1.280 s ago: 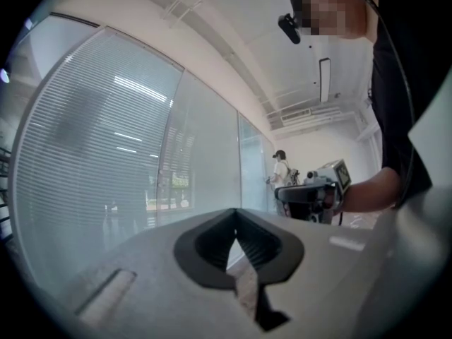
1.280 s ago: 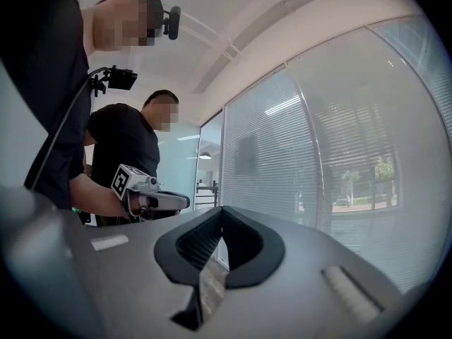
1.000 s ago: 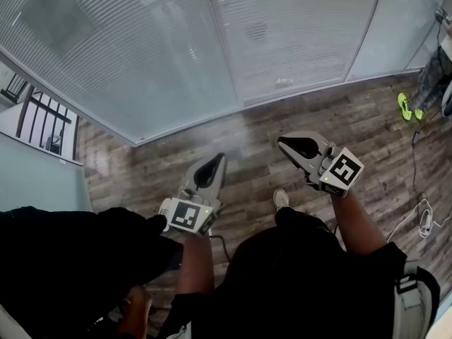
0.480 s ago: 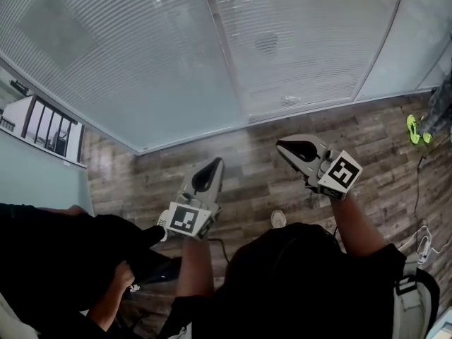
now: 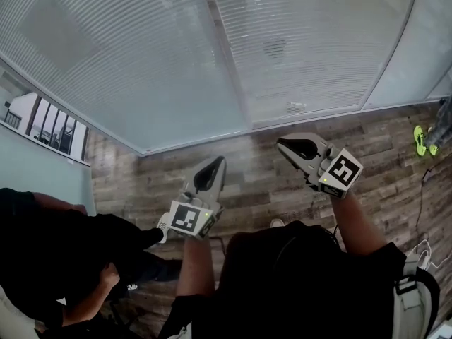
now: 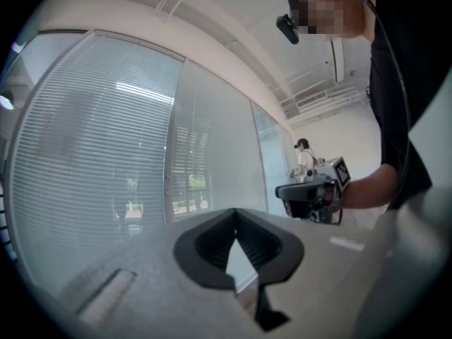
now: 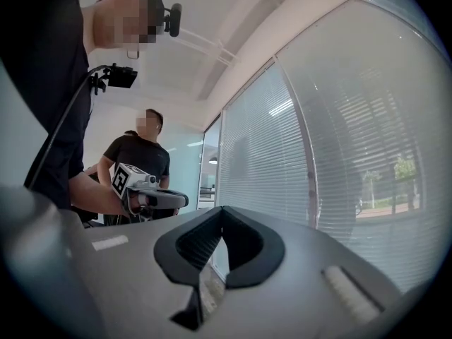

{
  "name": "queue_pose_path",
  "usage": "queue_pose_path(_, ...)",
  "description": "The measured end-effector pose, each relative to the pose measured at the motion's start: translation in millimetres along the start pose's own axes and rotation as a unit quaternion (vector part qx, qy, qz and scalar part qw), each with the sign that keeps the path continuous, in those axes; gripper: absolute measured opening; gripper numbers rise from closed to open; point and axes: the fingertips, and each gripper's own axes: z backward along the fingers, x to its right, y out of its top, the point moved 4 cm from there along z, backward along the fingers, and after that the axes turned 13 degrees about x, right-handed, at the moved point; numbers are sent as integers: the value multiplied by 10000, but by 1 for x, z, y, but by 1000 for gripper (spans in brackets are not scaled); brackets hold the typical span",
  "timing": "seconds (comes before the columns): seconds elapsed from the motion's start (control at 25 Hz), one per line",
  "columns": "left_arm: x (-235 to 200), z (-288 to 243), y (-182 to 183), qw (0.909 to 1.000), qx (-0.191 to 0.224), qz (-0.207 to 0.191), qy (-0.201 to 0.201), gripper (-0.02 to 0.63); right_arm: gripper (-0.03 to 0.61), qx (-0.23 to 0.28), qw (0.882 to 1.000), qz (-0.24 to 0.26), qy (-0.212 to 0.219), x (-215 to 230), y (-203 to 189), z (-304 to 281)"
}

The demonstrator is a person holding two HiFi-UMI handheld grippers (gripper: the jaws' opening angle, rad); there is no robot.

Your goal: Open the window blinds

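Observation:
White slatted blinds (image 5: 134, 55) hang shut behind a tall glass wall, with a second panel (image 5: 318, 41) to the right of a thin frame post. They also fill the left gripper view (image 6: 92, 161) and the right gripper view (image 7: 353, 140). My left gripper (image 5: 218, 160) points level at the wall, shut, with nothing between its jaws (image 6: 235, 212). My right gripper (image 5: 280, 143) is held beside it, also shut and empty (image 7: 222, 209). Both stay short of the glass. Each gripper shows in the other's view: the right (image 6: 311, 189), the left (image 7: 152, 198).
The floor is wood plank (image 5: 261, 182). A person in black (image 5: 63, 253) stands close on my left, seen too in the right gripper view (image 7: 141, 154). Another person's green shoe (image 5: 422, 140) shows at far right. A white cable (image 5: 424, 249) lies on the floor. A dark railing (image 5: 49, 122) shows through the glass at left.
I have stepped toward the glass wall with both grippers, and its base now sits lower in the head view. The person on my left has dropped back. Both jaws stayed shut.

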Motion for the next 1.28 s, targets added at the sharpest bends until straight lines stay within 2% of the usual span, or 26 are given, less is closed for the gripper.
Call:
queue_pose_path(0.36,-17,-15,1,10000,51,62,47,5,6,-164,9998,-79,62,19,-11,-16)
queue_pose_path(0.6,-42,-28,-10,9999,100,104,-88,5,6,-181,9998,3,-25,37,-19,-33)
queue_pose_path(0.84,-94,-66,-19,9997,-15,87,-247,5,6,-137,9996,11,-250,81,-27,-72)
queue_pose_path(1.28,-182,-84,-29,9978,83,76,-656,5,6,-54,9985,226,-499,112,-48,-151)
